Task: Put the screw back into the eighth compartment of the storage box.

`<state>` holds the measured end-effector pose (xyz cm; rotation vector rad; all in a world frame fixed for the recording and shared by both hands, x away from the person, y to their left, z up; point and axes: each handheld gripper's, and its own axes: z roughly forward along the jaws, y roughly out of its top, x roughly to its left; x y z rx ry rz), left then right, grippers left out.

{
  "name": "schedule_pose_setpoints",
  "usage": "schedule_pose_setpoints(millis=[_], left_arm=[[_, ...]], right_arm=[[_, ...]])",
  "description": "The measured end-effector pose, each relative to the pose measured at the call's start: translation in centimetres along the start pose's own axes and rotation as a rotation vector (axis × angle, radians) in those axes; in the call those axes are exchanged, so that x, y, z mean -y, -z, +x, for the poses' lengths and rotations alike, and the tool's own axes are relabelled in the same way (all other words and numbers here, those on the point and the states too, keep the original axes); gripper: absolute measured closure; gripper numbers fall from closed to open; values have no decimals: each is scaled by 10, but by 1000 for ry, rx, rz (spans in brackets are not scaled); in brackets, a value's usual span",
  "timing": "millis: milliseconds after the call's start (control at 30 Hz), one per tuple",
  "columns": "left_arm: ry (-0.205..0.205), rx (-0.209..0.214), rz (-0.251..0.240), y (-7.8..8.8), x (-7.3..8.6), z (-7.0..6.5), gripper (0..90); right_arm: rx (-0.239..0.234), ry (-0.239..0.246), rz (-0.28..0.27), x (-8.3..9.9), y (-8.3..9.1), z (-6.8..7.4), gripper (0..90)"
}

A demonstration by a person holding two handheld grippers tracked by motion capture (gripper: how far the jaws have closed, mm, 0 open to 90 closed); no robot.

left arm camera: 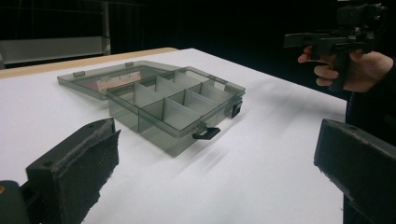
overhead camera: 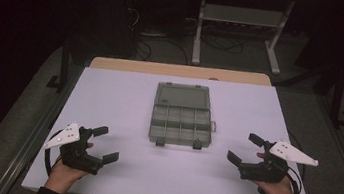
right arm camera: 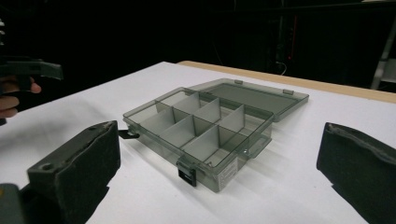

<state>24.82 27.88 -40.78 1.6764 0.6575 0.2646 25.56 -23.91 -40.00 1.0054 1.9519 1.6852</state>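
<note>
A smoky grey plastic compartment box (overhead camera: 181, 120) lies in the middle of the white table (overhead camera: 124, 101), its lid folded flat toward the far side. Its several compartments look empty (left arm camera: 177, 105) (right arm camera: 201, 128). Two black latches hang at its near edge. My left gripper (overhead camera: 105, 143) rests at the near left of the table, jaws wide apart with nothing between them. My right gripper (overhead camera: 245, 148) is held at the near right, also open and empty. Both point roughly toward the box, each a hand's width or more away from it.
The table's far edge shows a wooden strip (overhead camera: 178, 70). Beyond it stand a metal rack (overhead camera: 240, 20) and floor cables in the dark. The other hand's gripper (left arm camera: 336, 39) appears at the upper right of the left gripper view.
</note>
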Motion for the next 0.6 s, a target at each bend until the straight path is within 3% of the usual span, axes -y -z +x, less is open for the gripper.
schedule_pose_setpoints(millis=[600], left_arm=[[2,-8,-1,1,2,1,0]], right_arm=[[-17,25,6,1,0,2,0]])
